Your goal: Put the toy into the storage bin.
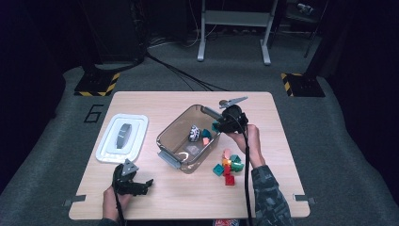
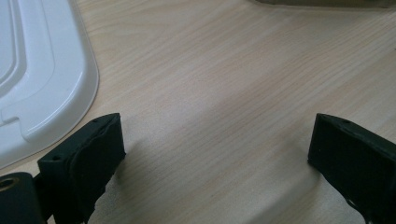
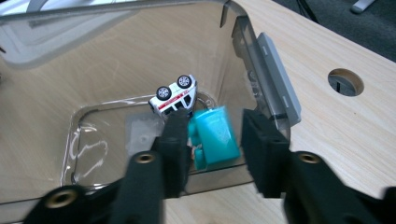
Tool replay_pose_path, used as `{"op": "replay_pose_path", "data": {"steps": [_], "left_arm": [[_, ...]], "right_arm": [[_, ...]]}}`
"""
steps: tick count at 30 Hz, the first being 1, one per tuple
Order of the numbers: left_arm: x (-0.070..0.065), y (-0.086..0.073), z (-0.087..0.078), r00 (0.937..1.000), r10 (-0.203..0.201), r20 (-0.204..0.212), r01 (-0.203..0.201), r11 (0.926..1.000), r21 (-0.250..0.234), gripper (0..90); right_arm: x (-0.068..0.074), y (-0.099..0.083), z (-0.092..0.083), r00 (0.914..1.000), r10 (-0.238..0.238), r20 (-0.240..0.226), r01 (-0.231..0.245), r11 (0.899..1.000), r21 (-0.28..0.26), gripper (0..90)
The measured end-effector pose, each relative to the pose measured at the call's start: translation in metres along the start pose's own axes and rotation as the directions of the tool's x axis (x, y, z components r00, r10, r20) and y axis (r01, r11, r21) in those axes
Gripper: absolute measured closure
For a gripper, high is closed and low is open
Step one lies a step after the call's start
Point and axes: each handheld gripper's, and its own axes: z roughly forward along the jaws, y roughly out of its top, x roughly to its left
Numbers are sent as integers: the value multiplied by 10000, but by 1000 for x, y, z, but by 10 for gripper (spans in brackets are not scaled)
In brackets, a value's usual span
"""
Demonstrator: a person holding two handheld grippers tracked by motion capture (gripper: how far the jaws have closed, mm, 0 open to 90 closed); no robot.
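A clear brown-tinted plastic box (image 1: 164,133) stands mid-table. Inside it lie a white toy car (image 1: 194,133) and small teal and orange pieces. My right gripper (image 1: 218,126) hangs over the box's far right corner, pointing down into it. In the right gripper view its jaws (image 3: 215,119) stand open around a teal block (image 3: 214,135); the left pad is at the block's side, and a gap shows at the right pad. The toy car (image 3: 173,95) lies on its side just beyond. My left gripper (image 1: 148,183) rests open on the table at the front left, with nothing in it (image 2: 217,128).
The white lid (image 1: 123,138) lies flat left of the box, its corner (image 2: 42,79) close to my left jaw. A pile of red, green and teal blocks (image 1: 229,165) sits right of the box near the right forearm. The box's latch flap (image 3: 275,79) stands beside my right jaw.
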Motion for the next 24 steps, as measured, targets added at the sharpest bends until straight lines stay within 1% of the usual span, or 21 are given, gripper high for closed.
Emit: {"op": "replay_pose_path", "data": {"steps": [1, 2, 4, 5, 6, 7, 9, 14, 18, 20, 23, 24], "left_arm": [[0, 0, 0, 10000, -9, 4, 9, 10000, -3, 36], [0, 0, 0, 10000, -5, 2, 5, 10000, -3, 36], [0, 0, 0, 10000, 4, -1, -4, 10000, -2, 36], [0, 0, 0, 10000, 1, 0, -1, 10000, -3, 36], [0, 0, 0, 10000, 4, 0, -4, 10000, 0, 36], [0, 0, 0, 10000, 3, -2, -3, 10000, -3, 36], [0, 0, 0, 10000, 1, -1, -1, 10000, -2, 36], [0, 0, 0, 10000, 2, 1, -2, 10000, 1, 36], [0, 0, 0, 10000, -7, 5, 7, 10000, 9, 36], [0, 0, 0, 10000, -14, 9, 14, 10000, 10, 36], [0, 0, 0, 10000, -21, 17, 21, 10000, 6, 36], [1, 0, 0, 10000, -18, 31, 17, 10000, 10, 36]], "right_arm": [[0, 0, -2, 10000, 6, 50, -6, 10000, -46, 539], [-1, 0, -3, 9999, 12, 103, -10, 9999, -170, 522], [-1, -1, -7, 9999, 27, 111, -23, 9995, -306, 449], [-1, -2, -10, 9999, 106, 117, -102, 9993, -365, 421], [-1, -3, -12, 9997, 221, 88, -217, 9988, -443, 387], [-3, -4, -14, 9999, 165, 49, -162, 9983, -556, 370], [-4, -7, -20, 9994, 347, -9, -347, 9973, -649, 324], [-8, -19, -33, 9981, 588, -182, -602, 9940, -910, 201], [-12, -32, -38, 9972, 725, -204, -739, 9936, -856, 150], [-14, -40, -39, 9964, 819, -193, -832, 9936, -758, 141], [-18, -55, -39, 9948, 951, -376, -975, 9929, -674, 124], [-19, -60, -38, 9939, 1047, -334, -1066, 9925, -601, 115]]}}
